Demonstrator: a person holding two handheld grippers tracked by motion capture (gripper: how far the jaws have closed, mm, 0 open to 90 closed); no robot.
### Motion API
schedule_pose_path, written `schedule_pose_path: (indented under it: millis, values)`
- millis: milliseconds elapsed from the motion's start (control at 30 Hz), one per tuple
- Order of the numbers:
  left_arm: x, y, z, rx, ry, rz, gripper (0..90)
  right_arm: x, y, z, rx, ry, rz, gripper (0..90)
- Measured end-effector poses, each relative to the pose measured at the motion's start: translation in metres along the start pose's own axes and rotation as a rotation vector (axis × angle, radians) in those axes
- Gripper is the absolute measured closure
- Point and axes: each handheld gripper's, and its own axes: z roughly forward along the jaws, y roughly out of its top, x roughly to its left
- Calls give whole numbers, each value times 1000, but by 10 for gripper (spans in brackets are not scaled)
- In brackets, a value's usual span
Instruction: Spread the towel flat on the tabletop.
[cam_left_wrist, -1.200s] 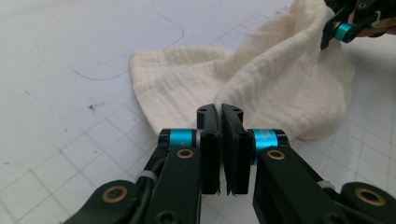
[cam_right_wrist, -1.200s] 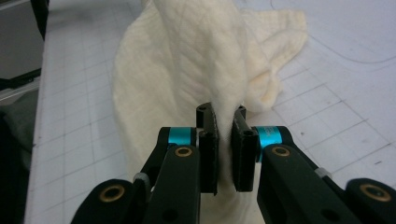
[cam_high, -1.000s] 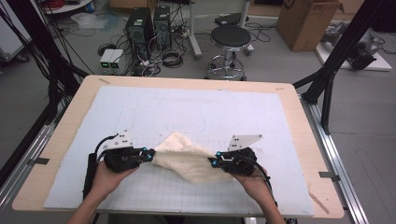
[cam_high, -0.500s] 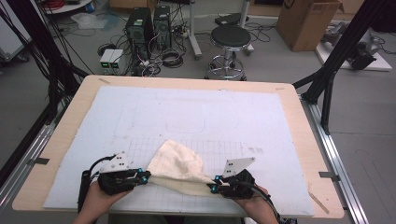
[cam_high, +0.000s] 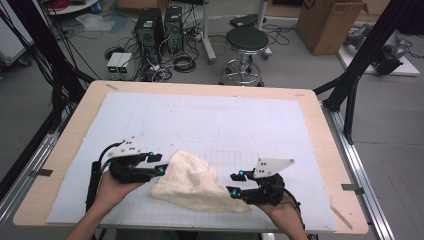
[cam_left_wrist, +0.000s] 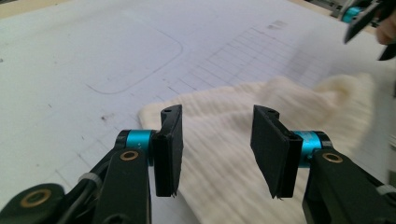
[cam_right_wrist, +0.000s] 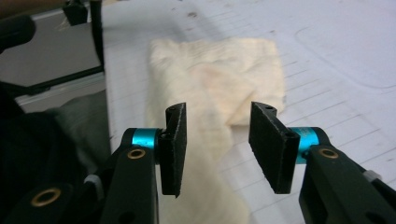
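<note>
The work in hand is the folding or laying-out of a cream knitted cloth (cam_high: 195, 182), which is lying on the white gridded mat (cam_high: 210, 120) covering the surface (cam_high: 67, 145), near the edge closest to the person. All positions below are given relative to the cloth.

The left gripper (cam_high: 159, 164) is sitting at the cloth's left edge, and the right gripper (cam_high: 234, 184) at its lower right corner, each held in one of the person's hands. In the left gripper view the 2 fingers (cam_left_wrist: 169, 149) are standing well apart, with the cloth (cam_left_wrist: 243, 140) lying beneath and beyond them and nothing pinched between the pads. In the right gripper view the fingers (cam_right_wrist: 173, 147) are likewise spread wide, and the cloth (cam_right_wrist: 215, 74) is stretching away ahead of them; the pads are gripping nothing.

The cloth is resting in a bunched, roughly triangular heap, with a raised fold toward its right half and a thin tail running toward the right gripper.

Judgement: the step appears to be one between grasps, with both grippers holding nothing and standing at opposite ends of the cloth. The next move is likely calling for each gripper to lower onto an edge or corner, close on a single layer of fabric, and then draw the cloth flat or carry one edge across. Picking up 2 layers at the bunched fold is the risk to watch.
</note>
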Motion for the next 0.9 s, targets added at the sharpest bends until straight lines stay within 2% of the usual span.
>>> schedule_pose_path:
  millis: [33, 167, 300, 367, 467, 533, 767, 900]
  values:
    - [3, 2, 8, 9, 19, 0, 542, -3, 1, 2, 3, -9, 5, 577]
    - [13, 4, 39, 68, 50, -7, 552, -17, 0, 13, 24, -34, 44, 587]
    - [21, -1, 62, 158, 70, -17, 553, -23, -7, 24, 73, -24, 73, 588]
    - [23, -3, 69, 185, 66, -14, 564, -23, -12, 28, 93, -16, 91, 588]
    - [23, -7, 75, 244, 85, 11, 586, -22, -16, 31, 98, -9, 89, 586]
    - [22, -7, 75, 239, 103, 19, 609, -21, -16, 31, 105, -12, 90, 585]
    - [18, -8, 75, 248, 165, 60, 826, -26, -16, 35, 109, -23, 88, 587]
    - [17, -7, 74, 252, 157, 64, 877, -23, -13, 38, 81, 14, 107, 580]
